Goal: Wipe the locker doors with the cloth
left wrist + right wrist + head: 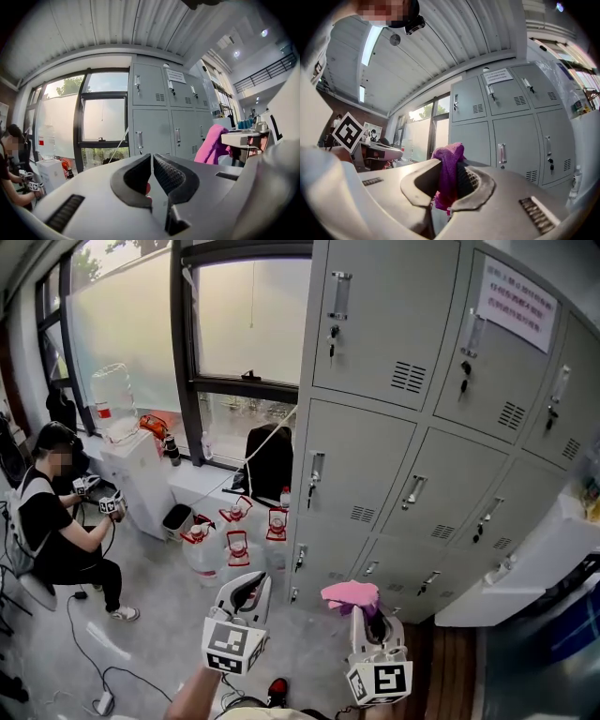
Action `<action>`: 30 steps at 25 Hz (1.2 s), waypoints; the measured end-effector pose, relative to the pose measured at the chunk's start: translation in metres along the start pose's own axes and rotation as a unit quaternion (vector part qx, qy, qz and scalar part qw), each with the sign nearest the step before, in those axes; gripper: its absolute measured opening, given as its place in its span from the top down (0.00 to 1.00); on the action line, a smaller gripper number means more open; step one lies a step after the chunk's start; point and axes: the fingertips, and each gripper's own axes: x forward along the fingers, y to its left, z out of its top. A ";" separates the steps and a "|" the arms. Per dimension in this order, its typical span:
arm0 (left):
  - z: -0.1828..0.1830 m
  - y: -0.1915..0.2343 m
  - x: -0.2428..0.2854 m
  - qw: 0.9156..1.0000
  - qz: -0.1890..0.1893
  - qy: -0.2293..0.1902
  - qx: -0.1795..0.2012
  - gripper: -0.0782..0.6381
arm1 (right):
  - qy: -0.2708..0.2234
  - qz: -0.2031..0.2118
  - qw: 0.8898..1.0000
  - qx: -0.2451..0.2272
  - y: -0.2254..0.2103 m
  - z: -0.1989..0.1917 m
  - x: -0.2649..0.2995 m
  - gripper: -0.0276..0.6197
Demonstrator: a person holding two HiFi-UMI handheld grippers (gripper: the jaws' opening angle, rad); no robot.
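The right gripper (449, 177) is clamping the pink-purple cloth (449, 165) between its two jaws, which are closing on it from both sides. The cloth is bunching in the gap and its upper fold is sticking up above the jaw tips, while a lower part is hanging down inside the claw. In the head view this gripper is pointing up at the lower right, with the cloth sitting as a soft lump on top of it. It is showing in front of the lowest row of grey locker doors (375, 465) and is not pressing on them. The left gripper (153, 161) is pointing at the same lockers from beside the right one. Its jaws are standing together with only a sliver of gap at the tips, and they are gripping nothing. From its view the cloth is showing off to the right, well apart from its claw. Off to the left a seated person (56, 521) is holding another pair of grippers, and water jugs (234, 554) are standing on the floor near the window (248, 320).
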 end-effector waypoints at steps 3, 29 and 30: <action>0.004 0.021 0.023 1.000 -0.008 0.000 0.001 0.84 | -0.003 -0.009 1.000 -0.001 0.000 0.002 0.029 0.87; 0.034 0.098 0.151 0.997 0.070 -0.006 -0.015 0.84 | -0.106 0.108 0.988 -0.025 -0.029 0.092 0.241 0.87; 0.034 0.101 0.153 0.997 0.078 -0.007 -0.018 0.84 | -0.111 0.118 0.986 -0.030 -0.027 0.100 0.250 0.87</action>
